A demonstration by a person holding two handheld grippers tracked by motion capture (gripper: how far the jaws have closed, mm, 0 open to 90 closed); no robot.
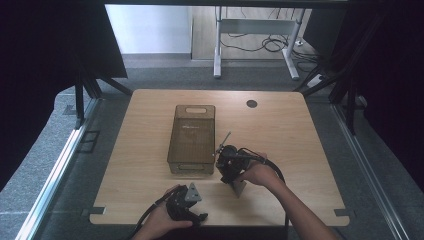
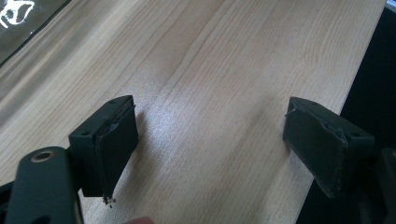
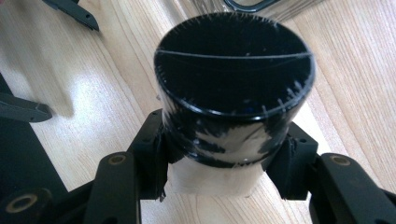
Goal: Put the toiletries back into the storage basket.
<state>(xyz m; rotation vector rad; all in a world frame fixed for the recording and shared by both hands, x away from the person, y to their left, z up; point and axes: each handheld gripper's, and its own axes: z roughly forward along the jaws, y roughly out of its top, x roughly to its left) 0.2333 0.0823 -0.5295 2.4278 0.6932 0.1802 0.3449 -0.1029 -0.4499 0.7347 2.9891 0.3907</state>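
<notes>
The right tool (image 3: 224, 154) clamps a black cup (image 3: 233, 84) just beside the tinted bin (image 1: 192, 140), which lies to its left; the left tool (image 2: 210, 140) gapes empty over the bench (image 2: 224, 70).

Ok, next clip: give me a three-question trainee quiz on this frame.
1. True or false: the left gripper holds something.
2. What does the right gripper clamp: A) the black round container, B) the tinted plastic bin, C) nothing?
3. Fill in: the bin stands on the wooden ____.

Key: 1 false, its jaws are apart over bare wood; 2 A; 3 table.
</notes>
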